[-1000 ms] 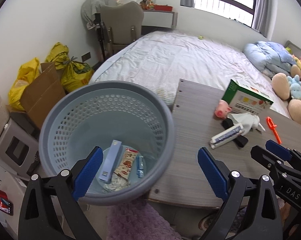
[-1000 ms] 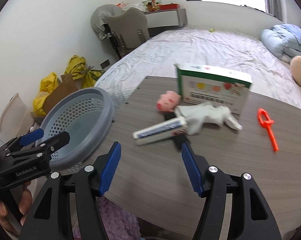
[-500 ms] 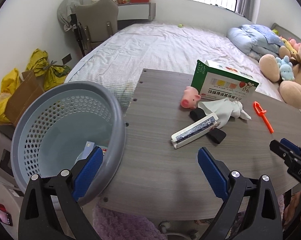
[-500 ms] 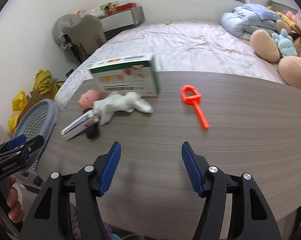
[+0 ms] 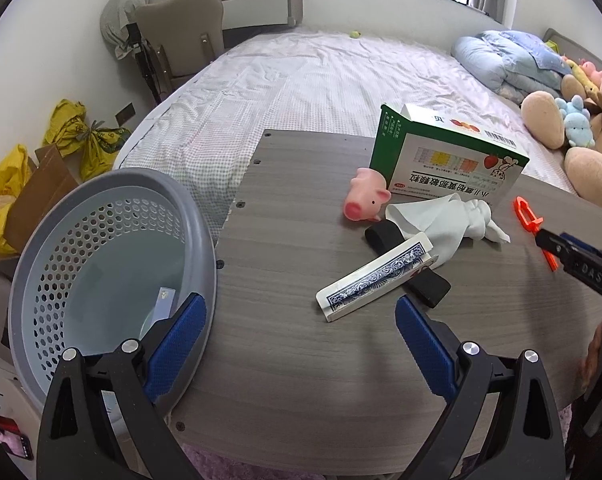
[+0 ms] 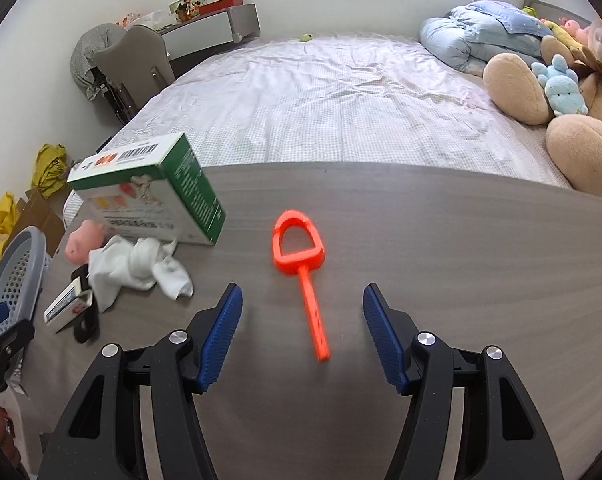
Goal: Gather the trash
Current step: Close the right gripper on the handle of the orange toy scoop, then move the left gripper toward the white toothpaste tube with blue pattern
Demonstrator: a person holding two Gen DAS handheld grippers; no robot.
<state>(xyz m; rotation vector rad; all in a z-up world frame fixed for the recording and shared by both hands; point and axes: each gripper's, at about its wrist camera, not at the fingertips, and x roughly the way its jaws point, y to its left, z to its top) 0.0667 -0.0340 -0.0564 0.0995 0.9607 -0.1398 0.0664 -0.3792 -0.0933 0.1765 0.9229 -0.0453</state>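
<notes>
Your right gripper [image 6: 302, 334] hangs over the table [image 6: 441, 248] with its fingers [image 6: 221, 332] spread wide and grasping nothing; the orange scoop [image 6: 301, 268] lies flat between them, its handle end nearest you, touching neither pad. Your left gripper [image 5: 297, 334] is likewise released and empty, one finger over the basket [image 5: 33, 272] rim, the card box [image 5: 377, 278] lying just ahead on the table.

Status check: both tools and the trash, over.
Left tool open, empty, by basket. Right tool open over orange scoop, not gripping. Box, white cloth clear of it.
</notes>
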